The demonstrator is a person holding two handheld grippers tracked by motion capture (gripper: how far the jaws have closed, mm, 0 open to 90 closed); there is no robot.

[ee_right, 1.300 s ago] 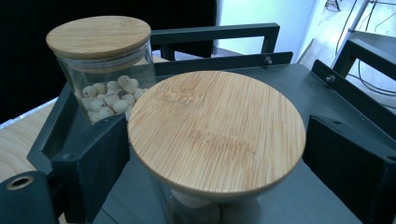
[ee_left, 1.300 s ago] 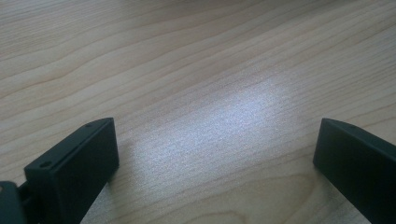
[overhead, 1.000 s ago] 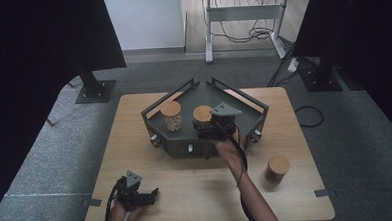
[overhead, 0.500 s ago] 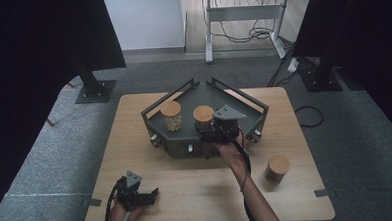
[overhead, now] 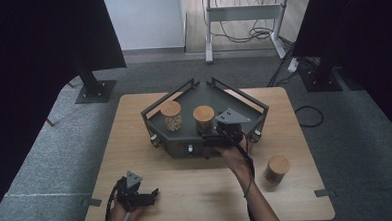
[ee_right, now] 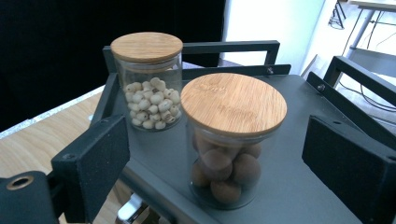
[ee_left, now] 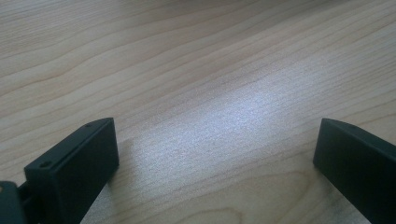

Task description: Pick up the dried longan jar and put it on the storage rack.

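- Brown-ball jar (ee_right: 231, 140): on tray (ee_right: 299, 186), between right gripper (ee_right: 219, 158) jaws, apart, untouched.
- Bead jar (ee_right: 147, 81): on tray, behind.
- Left gripper (ee_left: 217, 154): jaws apart, empty, off tray.

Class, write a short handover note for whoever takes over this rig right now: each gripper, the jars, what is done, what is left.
Left gripper: open, low over the table near its front left corner, holding nothing.
Right gripper: open, jaws either side of the brown-ball jar but not touching it.
Two jars stand on the grey tray: the brown-ball jar and the white-bead jar.
A third jar stands on the table to the right.
Left, probably: move the third jar to the tray.
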